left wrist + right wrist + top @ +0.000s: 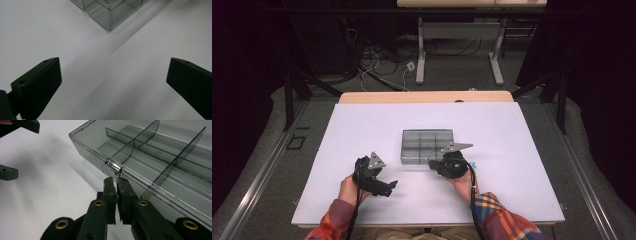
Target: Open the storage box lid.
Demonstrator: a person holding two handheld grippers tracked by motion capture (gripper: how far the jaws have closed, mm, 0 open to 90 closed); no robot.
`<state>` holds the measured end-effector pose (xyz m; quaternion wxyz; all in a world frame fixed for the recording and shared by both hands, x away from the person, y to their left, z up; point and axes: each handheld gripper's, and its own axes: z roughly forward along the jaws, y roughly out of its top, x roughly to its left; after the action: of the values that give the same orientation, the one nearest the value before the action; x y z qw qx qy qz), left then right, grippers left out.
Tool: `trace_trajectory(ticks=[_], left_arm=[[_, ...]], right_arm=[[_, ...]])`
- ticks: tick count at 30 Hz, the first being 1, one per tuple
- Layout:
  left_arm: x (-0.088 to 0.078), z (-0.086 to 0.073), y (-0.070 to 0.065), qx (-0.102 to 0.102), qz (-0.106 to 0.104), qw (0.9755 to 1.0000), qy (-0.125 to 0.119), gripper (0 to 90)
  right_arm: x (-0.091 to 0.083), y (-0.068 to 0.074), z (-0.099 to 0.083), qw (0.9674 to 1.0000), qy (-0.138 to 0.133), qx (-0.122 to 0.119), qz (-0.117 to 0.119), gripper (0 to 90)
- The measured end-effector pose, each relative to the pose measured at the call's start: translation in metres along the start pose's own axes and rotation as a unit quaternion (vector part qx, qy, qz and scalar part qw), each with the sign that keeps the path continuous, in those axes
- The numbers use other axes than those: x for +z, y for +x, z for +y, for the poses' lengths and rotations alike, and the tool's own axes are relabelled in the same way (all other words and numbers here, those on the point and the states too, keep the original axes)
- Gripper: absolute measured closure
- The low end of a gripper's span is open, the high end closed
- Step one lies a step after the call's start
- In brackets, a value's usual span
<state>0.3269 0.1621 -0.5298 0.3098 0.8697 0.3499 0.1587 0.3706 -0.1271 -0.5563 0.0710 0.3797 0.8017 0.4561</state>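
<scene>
A clear smoky compartment box [417,159] lies open-topped in the middle of the white table; its dividers and compartments hold nothing I can see. My right gripper [432,163] is at the box's near right side. In the right gripper view it is shut [116,181], tips right under the small clear latch [113,165] on the box's front wall [87,145]; whether the latch tab is pinched is unclear. My left gripper [390,187] rests low over the table left of the box, open [113,82] with nothing between its fingers, facing a box corner [110,15].
The white table top [362,125] has bare room on all sides of the box. The left gripper [17,148] shows at the top left of the right gripper view. Beyond the far edge stand desk legs [421,65] and loose cables [382,65] on the floor.
</scene>
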Motion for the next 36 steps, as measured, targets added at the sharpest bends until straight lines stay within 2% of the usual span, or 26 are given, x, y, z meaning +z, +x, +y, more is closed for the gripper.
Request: trace_trajectory(ticks=[14, 22, 25, 26, 36], left_arm=[[0.0, 0.0, -0.001, 0.0, 0.001, 1.0, -0.004, 0.0], [0.0, 0.001, -0.001, 0.001, 0.004, 1.0, -0.006, 0.0], [0.0, 0.002, -0.001, 0.001, 0.003, 1.0, -0.007, 0.0], [0.001, 0.003, -0.001, 0.0, 0.004, 1.0, -0.007, 0.0], [0.003, 0.018, -0.003, -0.003, 0.009, 0.9997, -0.02, 0.1]], right_arm=[[-0.002, 0.0, 0.001, 1.0, -0.007, -0.003, 0.004, 85.7], [-0.005, 0.0, 0.003, 0.9998, -0.022, -0.004, 0.0, 85.1], [-0.007, 0.0, 0.005, 0.9999, -0.011, -0.006, 0.0, 84.9], [-0.006, 0.001, 0.005, 0.9999, -0.015, -0.007, -0.003, 84.7], [-0.011, 0.005, 0.012, 0.9997, -0.012, -0.018, -0.013, 84.4]])
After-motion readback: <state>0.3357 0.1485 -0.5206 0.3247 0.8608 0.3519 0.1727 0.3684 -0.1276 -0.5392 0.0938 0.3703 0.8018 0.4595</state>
